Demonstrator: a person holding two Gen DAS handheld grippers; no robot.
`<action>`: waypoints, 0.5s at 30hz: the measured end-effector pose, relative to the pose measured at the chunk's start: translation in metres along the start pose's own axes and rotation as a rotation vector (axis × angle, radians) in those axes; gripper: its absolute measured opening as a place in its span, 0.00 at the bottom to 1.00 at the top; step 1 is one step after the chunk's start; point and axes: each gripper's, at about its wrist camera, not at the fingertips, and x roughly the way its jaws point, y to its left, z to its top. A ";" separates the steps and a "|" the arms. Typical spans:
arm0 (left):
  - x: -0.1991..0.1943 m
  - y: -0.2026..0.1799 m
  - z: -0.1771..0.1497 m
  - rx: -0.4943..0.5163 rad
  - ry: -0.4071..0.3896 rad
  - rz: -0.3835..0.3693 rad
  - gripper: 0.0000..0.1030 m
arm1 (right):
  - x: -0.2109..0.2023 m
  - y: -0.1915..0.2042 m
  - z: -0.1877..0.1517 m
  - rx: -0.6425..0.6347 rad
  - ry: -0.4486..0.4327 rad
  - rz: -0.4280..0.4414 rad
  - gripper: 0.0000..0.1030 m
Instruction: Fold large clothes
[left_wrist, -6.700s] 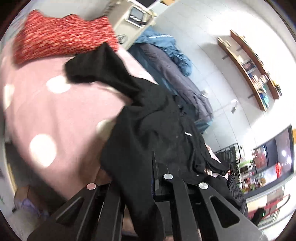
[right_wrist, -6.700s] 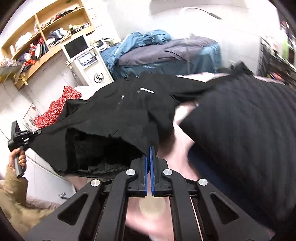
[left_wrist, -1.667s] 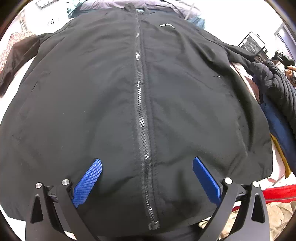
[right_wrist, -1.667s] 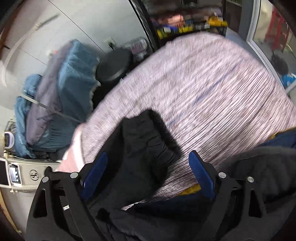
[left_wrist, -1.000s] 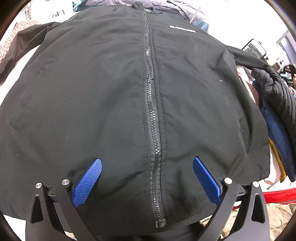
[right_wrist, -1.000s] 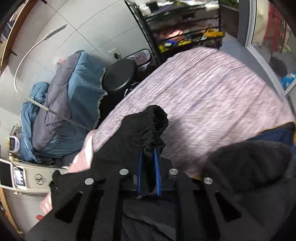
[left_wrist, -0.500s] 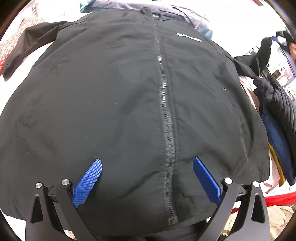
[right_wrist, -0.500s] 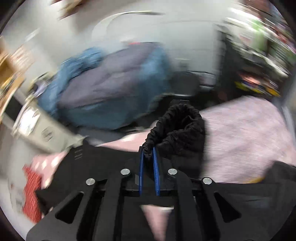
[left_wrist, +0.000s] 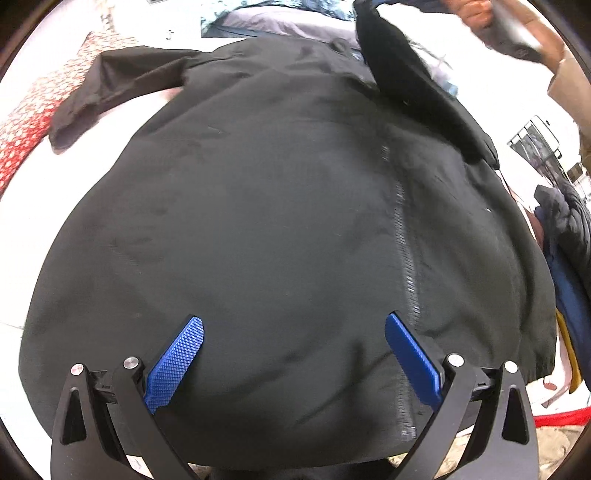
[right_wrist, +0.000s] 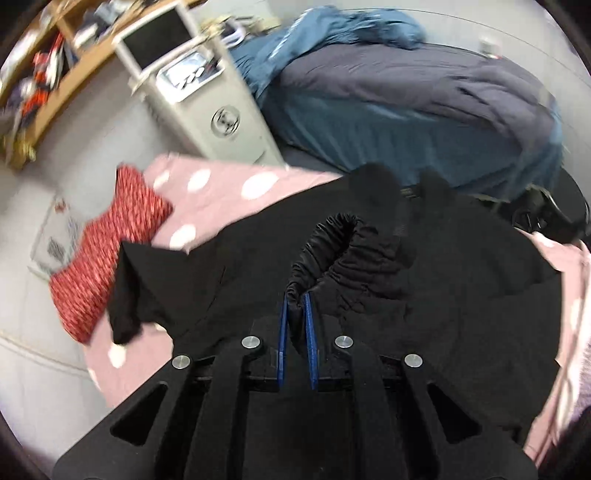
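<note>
**Right sleeve cuff held over the spread jacket**

I am looking at the pink polka-dot bedding (right_wrist: 221, 192), which is carrying the whole black jacket (left_wrist: 277, 221), lying front-up with its zipper (left_wrist: 406, 266) running from the hem toward the collar. Beyond it, a blue-and-grey heap of bedding (right_wrist: 406, 92) is sitting beside a white cabinet (right_wrist: 207, 99). A red patterned cushion (right_wrist: 107, 254) is lying at the jacket's far side, just beside its left sleeve (left_wrist: 110, 85), which is stretching out flat on the pink cover. My right gripper (right_wrist: 295, 325) is pinching the gathered cuff (right_wrist: 332, 251) of the other sleeve, its blue pads nearly together on the bunched fabric, holding it above the jacket's chest. My left gripper (left_wrist: 291, 350) is hovering over the hem with its pads spread wide, gripping nothing.
</note>
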 end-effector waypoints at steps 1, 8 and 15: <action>-0.001 0.004 0.001 -0.008 -0.001 0.006 0.94 | 0.016 0.008 -0.005 -0.010 0.000 -0.005 0.10; -0.006 0.016 0.011 -0.015 -0.033 0.045 0.94 | 0.051 -0.004 -0.030 0.038 0.014 0.057 0.75; 0.004 0.010 0.046 0.024 -0.043 0.021 0.94 | -0.017 -0.097 -0.047 0.144 -0.121 -0.004 0.76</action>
